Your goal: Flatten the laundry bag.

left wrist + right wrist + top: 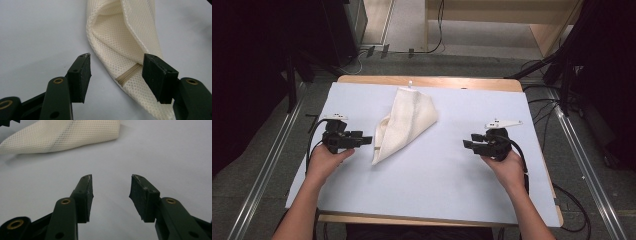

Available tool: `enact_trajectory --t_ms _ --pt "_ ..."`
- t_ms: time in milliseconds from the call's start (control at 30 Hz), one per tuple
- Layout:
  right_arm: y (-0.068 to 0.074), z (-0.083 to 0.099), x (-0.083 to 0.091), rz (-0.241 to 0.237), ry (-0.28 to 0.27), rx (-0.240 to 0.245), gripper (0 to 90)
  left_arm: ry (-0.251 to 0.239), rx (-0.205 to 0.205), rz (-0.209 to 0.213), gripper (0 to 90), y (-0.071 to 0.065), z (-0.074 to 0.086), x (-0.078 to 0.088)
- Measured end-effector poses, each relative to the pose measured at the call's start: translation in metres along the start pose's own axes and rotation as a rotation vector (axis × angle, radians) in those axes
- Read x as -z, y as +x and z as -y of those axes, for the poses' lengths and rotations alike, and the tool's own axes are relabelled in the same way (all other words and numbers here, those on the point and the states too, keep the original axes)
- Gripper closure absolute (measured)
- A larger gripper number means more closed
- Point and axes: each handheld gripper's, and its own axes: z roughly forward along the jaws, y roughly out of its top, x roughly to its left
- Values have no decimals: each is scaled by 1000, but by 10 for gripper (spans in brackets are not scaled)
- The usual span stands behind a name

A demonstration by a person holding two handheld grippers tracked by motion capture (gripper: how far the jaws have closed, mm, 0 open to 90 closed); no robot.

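A cream mesh cloth bag [407, 122] lies folded on the white table cover [462, 175], wide end far, narrow end toward me. My left gripper [368, 140] sits at the bag's near left edge, pointing right. In the left gripper view the jaws of the left gripper [117, 57] stand open, with the bag's narrow end [120, 37] and its tan seam strip [128, 73] between them, pads not pressing. My right gripper [466, 144] rests at the right of the table, pointing left, well apart from the bag. Its jaws [111, 177] are open over bare cover, the bag [62, 135] farther off.
The table's wooden edge [427, 80] shows at the back. Dark stands [287, 75] flank the table, and cables [537, 107] run over the floor on the right. Metal rails [267, 165] run along both sides.
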Motion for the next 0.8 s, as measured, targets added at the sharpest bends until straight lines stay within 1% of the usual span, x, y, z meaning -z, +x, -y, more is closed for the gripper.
enact_trajectory --t_ms 133,200,333,367,400,533,567,667,700,800 --pt "0 1 -1 6 11 0 537 2 1 4 416 -1 -1 0" --pt "0 2 -2 15 21 12 521 7 -3 10 422 -3 -2 -1" --pt "0 3 -2 14 18 11 516 11 3 9 437 -3 -4 0" --pt "0 3 -2 15 17 12 516 14 12 5 440 -3 -5 0" --pt "0 3 -2 15 17 12 516 14 12 5 443 -3 -5 0" --pt "0 2 -2 17 15 10 512 9 24 19 452 -5 -9 1" --pt "1 2 -2 16 17 8 510 11 18 20 453 -5 -10 1" --pt "1 2 -3 12 18 7 507 15 18 20 454 -5 -13 0" --pt "2 2 -3 10 18 10 506 8 28 28 453 -5 -16 -2" --pt "2 2 -3 5 16 12 505 14 27 34 453 -6 -17 -4"
